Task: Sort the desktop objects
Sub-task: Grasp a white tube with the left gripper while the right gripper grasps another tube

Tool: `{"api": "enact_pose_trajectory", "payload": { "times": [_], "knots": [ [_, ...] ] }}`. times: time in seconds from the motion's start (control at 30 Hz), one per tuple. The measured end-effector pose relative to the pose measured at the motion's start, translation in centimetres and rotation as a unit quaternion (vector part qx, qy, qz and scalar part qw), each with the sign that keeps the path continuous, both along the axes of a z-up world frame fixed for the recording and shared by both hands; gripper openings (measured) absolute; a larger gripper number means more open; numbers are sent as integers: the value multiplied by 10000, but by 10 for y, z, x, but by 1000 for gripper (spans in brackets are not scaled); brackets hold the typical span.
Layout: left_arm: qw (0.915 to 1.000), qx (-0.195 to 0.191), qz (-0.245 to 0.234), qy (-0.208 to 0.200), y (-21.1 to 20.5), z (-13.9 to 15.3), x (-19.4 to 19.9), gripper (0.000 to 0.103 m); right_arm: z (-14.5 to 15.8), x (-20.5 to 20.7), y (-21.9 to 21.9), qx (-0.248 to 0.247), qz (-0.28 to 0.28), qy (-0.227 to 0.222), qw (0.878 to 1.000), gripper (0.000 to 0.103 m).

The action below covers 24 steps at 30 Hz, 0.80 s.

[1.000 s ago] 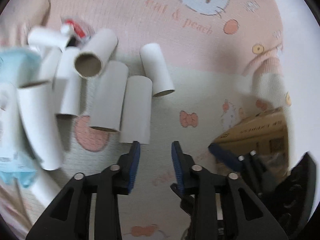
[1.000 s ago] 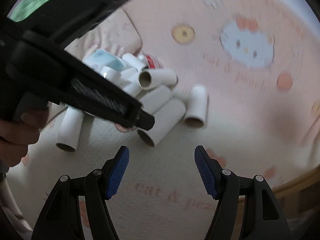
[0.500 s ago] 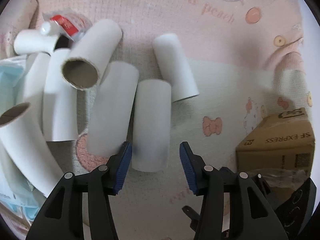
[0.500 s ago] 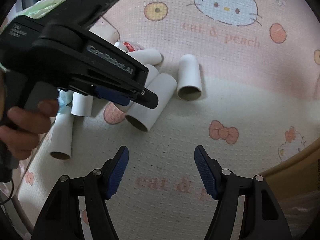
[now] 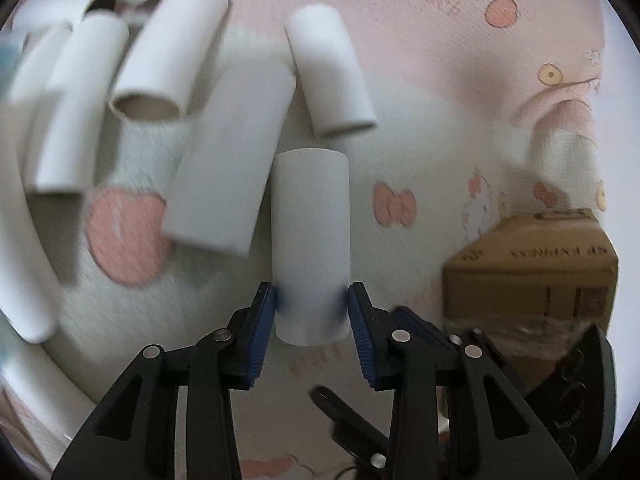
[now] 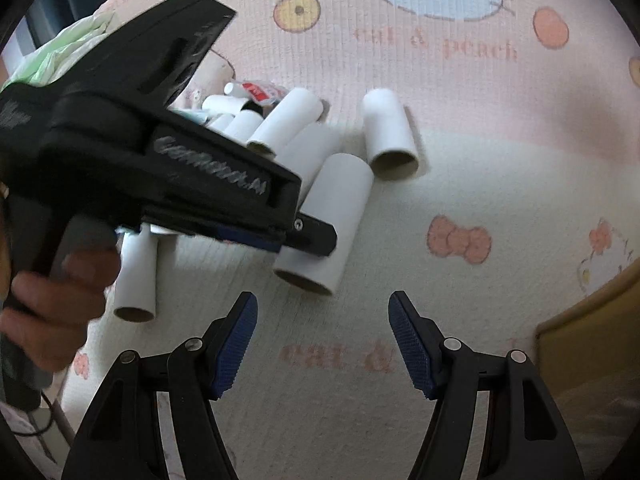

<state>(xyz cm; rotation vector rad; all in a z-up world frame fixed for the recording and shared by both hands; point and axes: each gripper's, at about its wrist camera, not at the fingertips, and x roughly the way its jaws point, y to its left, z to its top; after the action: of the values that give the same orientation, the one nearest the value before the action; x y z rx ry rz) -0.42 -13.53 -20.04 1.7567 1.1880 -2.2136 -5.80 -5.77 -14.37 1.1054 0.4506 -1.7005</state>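
Observation:
Several white cardboard tubes lie in a loose heap on a pink and cream cartoon mat. One white tube points straight at me, and its near end sits between the blue pads of my left gripper. The jaws are closing and both pads touch the tube's sides. In the right wrist view the same tube lies under the tip of the left gripper, which a hand holds. My right gripper hangs open over bare mat just in front of that tube, with nothing between its fingers.
A brown cardboard box stands at the right, and its edge shows in the right wrist view. A single tube lies apart behind the held one. A red and white packet and a green bag lie behind the heap.
My left gripper came down and forward over the nearest tube, widened, then closed in until the pads met the tube's near end. The right gripper sank a little and stayed open.

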Motion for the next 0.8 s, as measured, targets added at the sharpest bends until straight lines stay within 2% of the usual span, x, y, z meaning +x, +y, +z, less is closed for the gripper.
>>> {"api": "enact_pose_trajectory", "payload": {
  "times": [0.13,0.3,0.43,0.53,0.57,0.6,0.67,0.7,0.73,0.8],
  "knots": [
    [9997,246,-88,1,15,-5,8,41,-11,5,9,40,-66,-374,9993,66],
    [9991,346,-234,-27,25,-5,20,41,-33,0,21,-43,-308,-1372,9901,66],
    [9989,342,-324,-39,31,-5,21,41,-40,-9,38,-678,-532,-1759,9806,66],
    [9988,349,-347,-63,30,-5,20,42,-50,-22,48,-1024,-848,-2375,9623,66],
    [9987,348,-360,-65,31,-6,19,42,-51,-22,49,-1061,-835,-2403,9613,66],
    [9987,345,-374,-71,31,-6,19,42,-50,-19,47,-1030,-722,-2284,9654,66],
    [9987,336,-386,-75,31,-6,18,42,-45,-4,39,-810,-344,-1705,9814,66],
    [9987,327,-395,-75,32,-6,18,42,-43,0,37,-736,-261,-1556,9847,67],
    [9987,315,-402,-77,32,-5,17,42,-43,3,34,-681,-211,-1487,9863,67],
    [9986,311,-418,-84,34,-5,17,42,-44,-4,35,-756,-305,-1774,9808,68]
  ]
}}
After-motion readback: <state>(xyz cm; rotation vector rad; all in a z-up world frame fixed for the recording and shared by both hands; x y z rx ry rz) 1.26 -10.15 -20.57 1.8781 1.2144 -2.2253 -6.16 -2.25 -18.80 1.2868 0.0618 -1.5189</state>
